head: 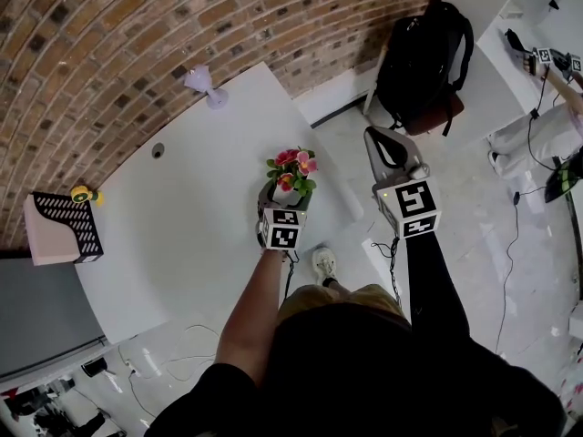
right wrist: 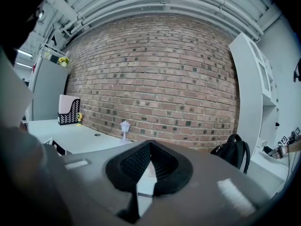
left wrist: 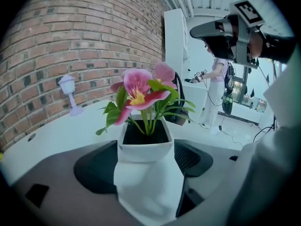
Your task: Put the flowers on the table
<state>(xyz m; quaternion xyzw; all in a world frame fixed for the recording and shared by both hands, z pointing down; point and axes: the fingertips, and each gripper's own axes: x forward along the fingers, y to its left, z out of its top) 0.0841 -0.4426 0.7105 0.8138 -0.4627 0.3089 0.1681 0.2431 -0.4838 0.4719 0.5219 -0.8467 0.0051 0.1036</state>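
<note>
The left arm (head: 248, 312), forearm bare, reaches forward and tips the left claw (left wrist: 146, 158) downward, jaws spread wide (a white flower pot (left wrist: 143, 142) stands between them). The right arm (head: 428, 285), black-sleeved, holds the right claw (right wrist: 150, 147) nearly level, jaws pressed together.

The table's (head: 191, 226) middle lies open; a lamp (head: 204, 84) and file rack (head: 66, 228) edge it.
</note>
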